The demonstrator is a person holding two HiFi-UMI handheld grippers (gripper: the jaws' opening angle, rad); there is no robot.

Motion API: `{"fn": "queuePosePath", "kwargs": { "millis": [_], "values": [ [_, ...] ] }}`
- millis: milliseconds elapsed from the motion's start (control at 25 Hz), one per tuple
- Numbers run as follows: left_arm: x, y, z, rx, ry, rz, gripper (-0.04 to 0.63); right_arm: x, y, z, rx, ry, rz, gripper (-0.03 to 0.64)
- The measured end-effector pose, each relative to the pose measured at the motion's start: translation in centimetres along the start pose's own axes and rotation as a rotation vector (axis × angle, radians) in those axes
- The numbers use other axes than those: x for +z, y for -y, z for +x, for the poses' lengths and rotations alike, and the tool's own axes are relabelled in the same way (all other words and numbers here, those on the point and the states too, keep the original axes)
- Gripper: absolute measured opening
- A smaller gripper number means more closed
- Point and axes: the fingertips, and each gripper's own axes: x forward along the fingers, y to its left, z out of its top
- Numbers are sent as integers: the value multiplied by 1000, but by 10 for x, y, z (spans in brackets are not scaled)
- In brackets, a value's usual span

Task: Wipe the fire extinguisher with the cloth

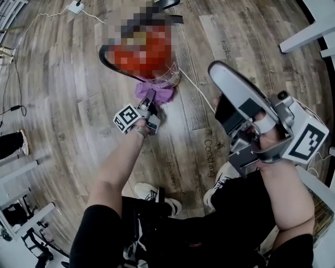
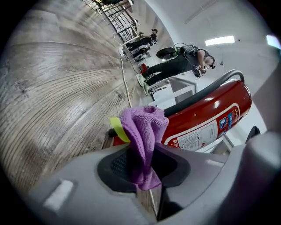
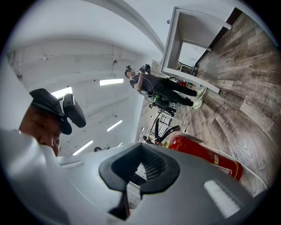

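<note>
The red fire extinguisher [image 1: 163, 77] stands on the wood floor, and a mosaic patch hides most of it in the head view. My left gripper [image 1: 151, 100] is low at its base, shut on a purple cloth [image 1: 155, 93] that touches the extinguisher's foot. In the left gripper view the cloth [image 2: 144, 129] bunches up from between the jaws [image 2: 145, 163], against the red cylinder [image 2: 210, 117] with its black hose [image 2: 198, 94]. My right gripper [image 1: 222, 78] is raised to the right, away from it, shut and holding nothing [image 3: 137, 176]. The extinguisher [image 3: 203, 154] shows beyond it.
A white cable [image 1: 198, 90] runs across the floor from the extinguisher's base. A power strip [image 1: 76, 7] lies at the top left. White furniture legs [image 1: 308, 37] stand at the top right, racks [image 1: 21, 209] at the lower left. Another person [image 2: 175, 63] stands in the background.
</note>
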Motion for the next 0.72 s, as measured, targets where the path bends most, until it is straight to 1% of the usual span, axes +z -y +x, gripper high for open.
{"fn": "queuePosePath", "kwargs": {
  "millis": [120,200,240,320,400,480,560,600,640,680,720],
  "values": [
    [5,20,-4,-57,-31,22,86,2,-1,-1,3,7,-3,3],
    [7,38,-12,-87,-77,49,86,2,-2,-2,4,11,2,3],
    [8,51,-15,-116,-107,62,86,2,-3,-2,5,10,2,3],
    [14,86,-25,-184,-155,80,87,1,-4,-2,9,5,-2,3],
    [27,125,-42,-241,-179,100,87,1,-3,-1,12,6,-2,3],
    [44,170,-65,-291,-184,162,89,2,-3,-2,14,20,8,3],
    [66,217,-92,-339,-166,250,89,5,-5,-2,23,34,17,3],
    [77,240,-104,-357,-159,309,89,6,-7,-1,29,37,18,3],
    [87,263,-115,-365,-163,388,89,6,-9,-1,34,37,19,3],
    [95,285,-123,-359,-182,495,89,6,-10,-1,36,35,22,3],
    [102,304,-128,-334,-213,627,89,6,-11,0,38,34,28,3]
  ]
}}
